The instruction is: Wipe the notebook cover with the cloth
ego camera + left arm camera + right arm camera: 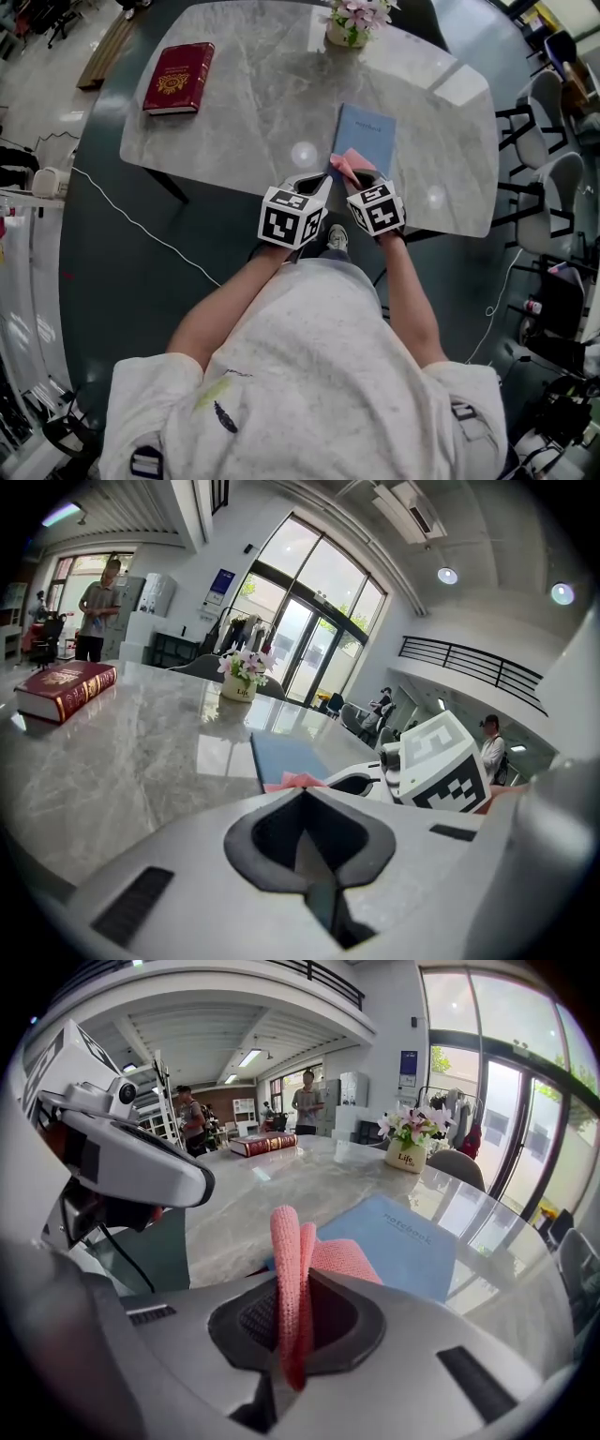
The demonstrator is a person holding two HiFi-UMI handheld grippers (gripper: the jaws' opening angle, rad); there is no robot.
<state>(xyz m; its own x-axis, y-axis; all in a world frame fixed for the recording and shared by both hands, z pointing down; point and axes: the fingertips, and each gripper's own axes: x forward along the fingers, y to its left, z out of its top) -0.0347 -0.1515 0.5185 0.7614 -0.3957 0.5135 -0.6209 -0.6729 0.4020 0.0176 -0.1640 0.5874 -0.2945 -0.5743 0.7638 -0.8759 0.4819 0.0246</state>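
Right gripper view: the right gripper (292,1321) pinches a ribbed pink cloth (289,1260) at the flat blue notebook's (405,1241) near edge on a marble table (244,112). The left gripper (309,855) is closed and empty. A red book (178,78) and a flower pot (347,28) stand beyond.

The marble table (253,112) carries a red book (178,79), a blue notebook (367,136) and a flower vase (348,30).
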